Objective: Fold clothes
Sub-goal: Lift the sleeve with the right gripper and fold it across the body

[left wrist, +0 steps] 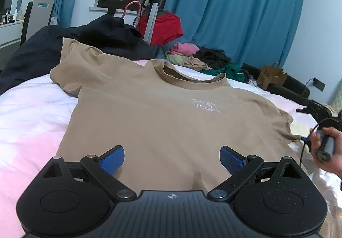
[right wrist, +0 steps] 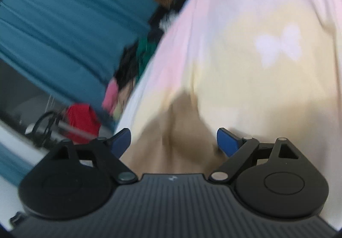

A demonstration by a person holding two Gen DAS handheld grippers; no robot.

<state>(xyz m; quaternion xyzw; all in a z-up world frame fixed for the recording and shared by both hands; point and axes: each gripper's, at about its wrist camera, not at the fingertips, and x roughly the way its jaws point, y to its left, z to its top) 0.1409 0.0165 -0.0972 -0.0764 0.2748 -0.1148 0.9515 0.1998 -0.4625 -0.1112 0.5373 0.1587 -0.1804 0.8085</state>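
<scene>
Looking along your left gripper (left wrist: pixel 172 158), you have its jaws spread wide with nothing between the blue pads (left wrist: pixel 114 158), poised just above the near hem of the tan T-shirt (left wrist: pixel 162 114). The shirt lies face up and mostly flat on the bed (left wrist: pixel 32 114), its collar at the far end and a small white print on the chest to the right of centre. Its left sleeve stretches toward the far left, where it meets a dark garment (left wrist: pixel 70 45) heaped at the far side of the bed. The shirt's right edge and sleeve end near your right hand (left wrist: pixel 327 150), which shows at the right border of the left wrist view, gripping a black handle.

Your right gripper (right wrist: pixel 173 142) also stands wide open, holding nothing. In its own blurred view a wrinkled part of the tan T-shirt (right wrist: pixel 179 131) lies just ahead of and between the fingers; whether a pad touches the cloth you cannot tell from the blur. Past it spreads the pale pink and yellow bed cover.

At the far right of the bed sits a loose pile of clothes (left wrist: pixel 201 57) in pink, green, black and beige. Beyond it stands a brown cardboard box (left wrist: pixel 272 76); what it holds cannot be seen. Blue curtains (left wrist: pixel 235 7) hang behind.
</scene>
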